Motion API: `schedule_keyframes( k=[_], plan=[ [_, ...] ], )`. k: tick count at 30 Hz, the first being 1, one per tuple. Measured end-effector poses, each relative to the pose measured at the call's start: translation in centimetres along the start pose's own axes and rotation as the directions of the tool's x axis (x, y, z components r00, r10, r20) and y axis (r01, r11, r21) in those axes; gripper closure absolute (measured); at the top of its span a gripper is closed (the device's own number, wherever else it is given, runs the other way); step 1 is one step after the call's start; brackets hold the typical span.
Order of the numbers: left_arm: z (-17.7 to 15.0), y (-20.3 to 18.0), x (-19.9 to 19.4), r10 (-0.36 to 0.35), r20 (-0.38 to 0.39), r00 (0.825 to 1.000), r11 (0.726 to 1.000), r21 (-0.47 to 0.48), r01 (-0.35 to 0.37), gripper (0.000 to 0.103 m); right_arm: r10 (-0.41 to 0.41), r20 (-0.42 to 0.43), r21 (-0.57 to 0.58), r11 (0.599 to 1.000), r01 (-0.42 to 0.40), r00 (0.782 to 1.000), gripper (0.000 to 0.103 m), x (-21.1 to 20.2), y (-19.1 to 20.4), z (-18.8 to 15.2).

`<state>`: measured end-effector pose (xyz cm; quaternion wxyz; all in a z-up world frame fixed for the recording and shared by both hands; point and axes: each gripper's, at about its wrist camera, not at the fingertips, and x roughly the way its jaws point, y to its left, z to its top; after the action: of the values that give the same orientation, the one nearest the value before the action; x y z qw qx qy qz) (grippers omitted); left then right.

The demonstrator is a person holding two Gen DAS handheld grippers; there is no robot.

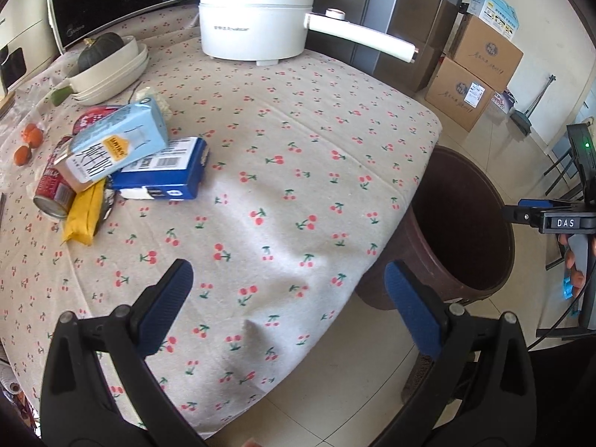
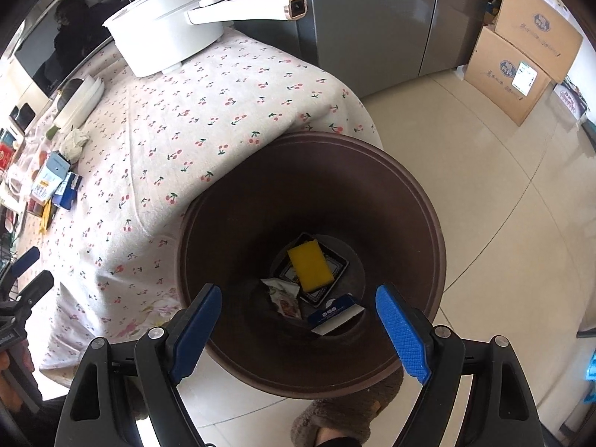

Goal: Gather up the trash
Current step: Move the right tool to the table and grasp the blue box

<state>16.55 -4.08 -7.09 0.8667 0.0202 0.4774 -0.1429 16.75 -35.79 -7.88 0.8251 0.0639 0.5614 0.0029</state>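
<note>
Right claw gapes empty above the brown bin.

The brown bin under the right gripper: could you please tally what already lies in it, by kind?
In the brown bin, seen from the right wrist:
Yellow sponge: 1
Black tray under the sponge: 1
Crumpled wrapper: 1
Blue and white box: 1
Total: 4
The right gripper hangs over the bin, jaws open and empty.

Home kitchen: electric pot, fridge.
</note>
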Motion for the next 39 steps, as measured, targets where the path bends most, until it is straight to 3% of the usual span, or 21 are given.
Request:
schedule_keyframes(
  k=[24, 34, 39],
  plan=[
    [-3.4, 13.5, -4.4, 0.131, -0.004, 0.991, 0.972, -0.195, -0.130, 0.001, 0.079, 0.007, -0.159, 0.984, -0.077, 0.997, 0.016, 0.9, 15.0, 2.9],
    [-5.4, 19.3, -5.4, 0.179, -0.033, 0.983, 0.941, -0.285, -0.180, 0.001, 0.113, -0.007, -0.229, 0.967, -0.112, 0.994, 0.016, 2.6, 22.3, 3.8],
    [-6.2, 21.7, -5.4, 0.190, -0.072, 0.979, 0.912, -0.356, -0.203, 0.001, 0.124, -0.002, -0.297, 0.947, -0.119, 0.992, 0.016, 3.3, 26.4, 4.0]
  ],
)
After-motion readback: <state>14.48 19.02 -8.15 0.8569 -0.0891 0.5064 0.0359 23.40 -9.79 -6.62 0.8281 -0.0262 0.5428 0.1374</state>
